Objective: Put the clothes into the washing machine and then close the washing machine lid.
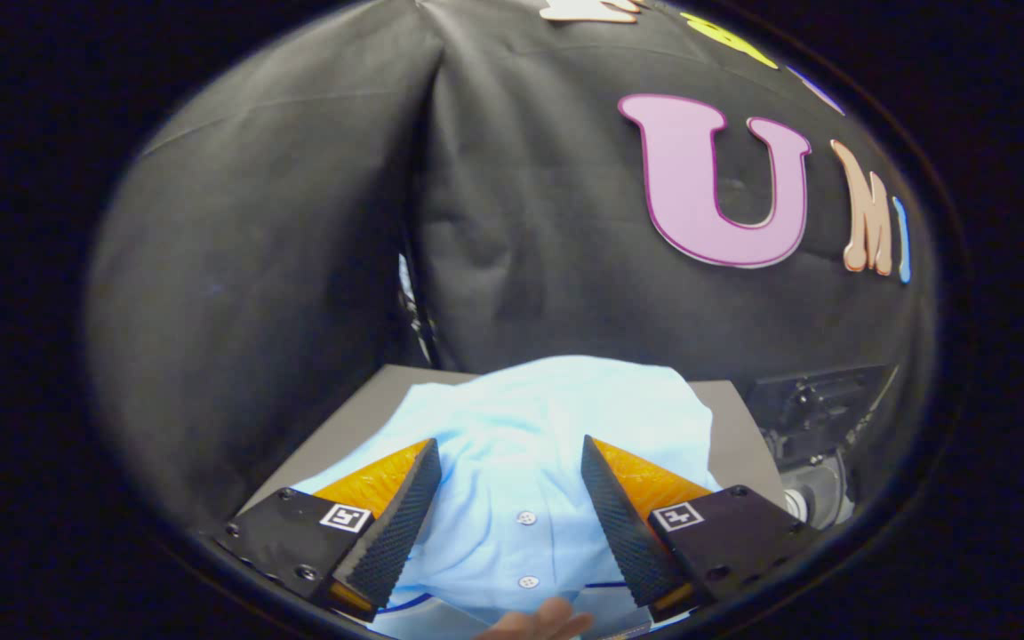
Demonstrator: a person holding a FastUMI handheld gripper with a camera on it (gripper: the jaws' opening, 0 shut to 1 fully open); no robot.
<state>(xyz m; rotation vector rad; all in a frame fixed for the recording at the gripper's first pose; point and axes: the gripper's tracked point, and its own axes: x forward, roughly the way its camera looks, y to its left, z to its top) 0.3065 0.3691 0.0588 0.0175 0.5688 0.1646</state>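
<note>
A light blue buttoned shirt [548, 418] lies bunched on a grey table [361, 409], spreading under and beyond my fingers. My gripper [509, 449] hangs just above it, open, with the shirt's button placket showing in the gap between the two fingers. Neither finger presses on the cloth. A person's fingertips [543, 620] touch the shirt's near edge, below the gap.
A dark machine part with a grey cylinder [819, 436] stands past the table's right side. Black cloth walls close in behind and to the left of the table, meeting at a corner seam [419, 267].
</note>
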